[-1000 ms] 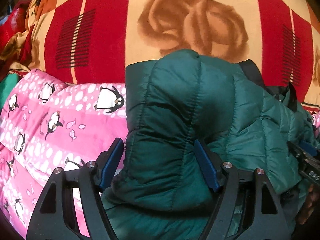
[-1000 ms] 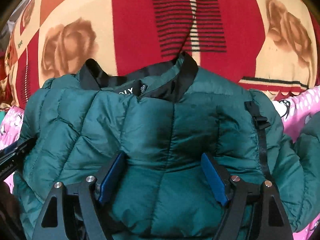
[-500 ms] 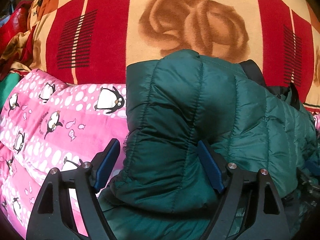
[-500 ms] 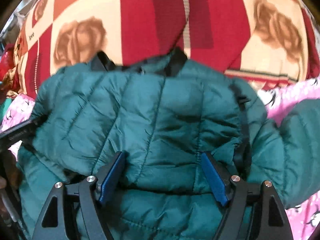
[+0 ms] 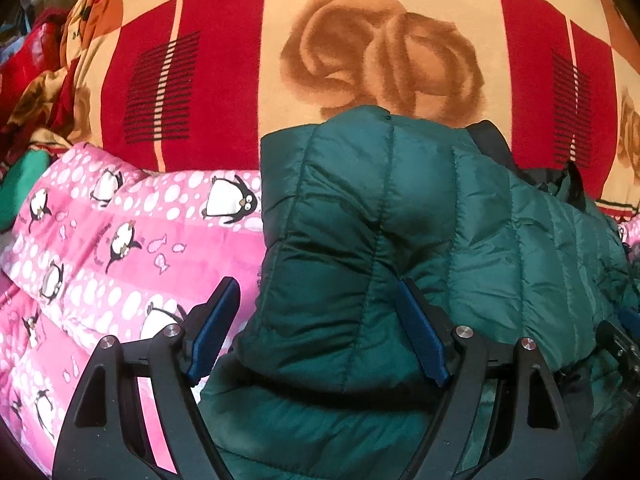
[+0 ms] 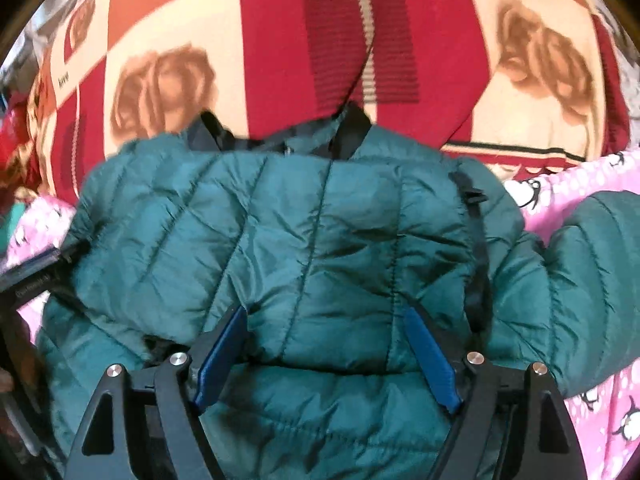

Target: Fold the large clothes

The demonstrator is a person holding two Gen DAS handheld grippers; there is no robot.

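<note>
The green puffer jacket [image 6: 304, 240] lies bunched on my pink penguin quilt [image 5: 120, 248], in front of the red rose blanket [image 5: 380, 52]. My left gripper [image 5: 320, 332] and right gripper [image 6: 326, 354] both stand wide open around its folds, gripping nothing.

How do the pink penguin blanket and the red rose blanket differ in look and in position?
The pink penguin blanket shows penguins, fish and white dots; the red rose blanket shows brown roses on red and cream squares with the word "love". The pink one lies nearer, beside the green jacket; the red one lies behind both. Both are spread under the jacket.
</note>
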